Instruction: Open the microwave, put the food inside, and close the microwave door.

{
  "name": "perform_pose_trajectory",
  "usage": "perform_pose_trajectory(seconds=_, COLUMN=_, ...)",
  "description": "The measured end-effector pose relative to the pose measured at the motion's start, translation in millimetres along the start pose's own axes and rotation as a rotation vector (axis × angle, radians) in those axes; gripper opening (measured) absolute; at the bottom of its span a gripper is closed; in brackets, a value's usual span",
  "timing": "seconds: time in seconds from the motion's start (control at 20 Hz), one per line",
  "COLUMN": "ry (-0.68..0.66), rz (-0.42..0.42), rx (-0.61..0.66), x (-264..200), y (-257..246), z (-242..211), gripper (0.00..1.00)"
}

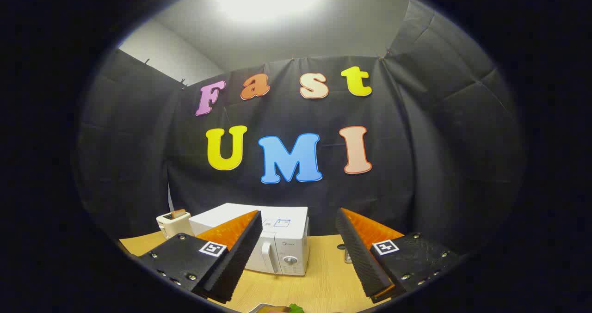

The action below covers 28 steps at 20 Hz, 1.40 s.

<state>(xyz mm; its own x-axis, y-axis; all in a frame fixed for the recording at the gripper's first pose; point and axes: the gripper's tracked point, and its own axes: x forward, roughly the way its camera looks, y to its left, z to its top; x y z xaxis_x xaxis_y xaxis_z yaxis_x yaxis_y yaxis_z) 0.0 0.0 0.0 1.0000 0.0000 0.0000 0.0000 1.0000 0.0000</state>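
A white microwave stands on the wooden table, ahead of my fingers and partly hidden behind the left finger. Its door is closed, with a vertical handle and a round knob on the panel beside it. My gripper is open, fingers wide apart, nothing between them, held above the table a short way in front of the microwave. Below the fingers, at the table's near edge, a bit of food with a green leaf peeks in on what looks like a plate.
A cream toaster with a slice in its slot stands left of the microwave. A small dark object and a little metal item sit by the right finger. Black cloth walls the booth behind and to both sides.
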Motion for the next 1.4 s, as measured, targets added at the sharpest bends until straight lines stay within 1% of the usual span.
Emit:
perform_pose_trajectory(seconds=0.7, ry=0.025, rz=0.022, rx=-0.008, x=19, y=21, z=-7, gripper=0.99)
perform_pose_trajectory(seconds=0.9, ry=0.019, rz=0.026, rx=0.015, x=32, y=30, z=-15, gripper=0.99)
perform_pose_trajectory(seconds=1.0, ry=0.025, rz=0.036, rx=0.024, x=43, y=37, z=-29, gripper=0.99)
perform_pose_trajectory(seconds=1.25, ry=0.064, rz=0.082, rx=0.044, x=73, y=63, z=-78, gripper=0.99)
perform_pose_trajectory(seconds=1.4, ry=0.063, rz=0.078, rx=0.031, x=91, y=74, z=-106, gripper=0.99)
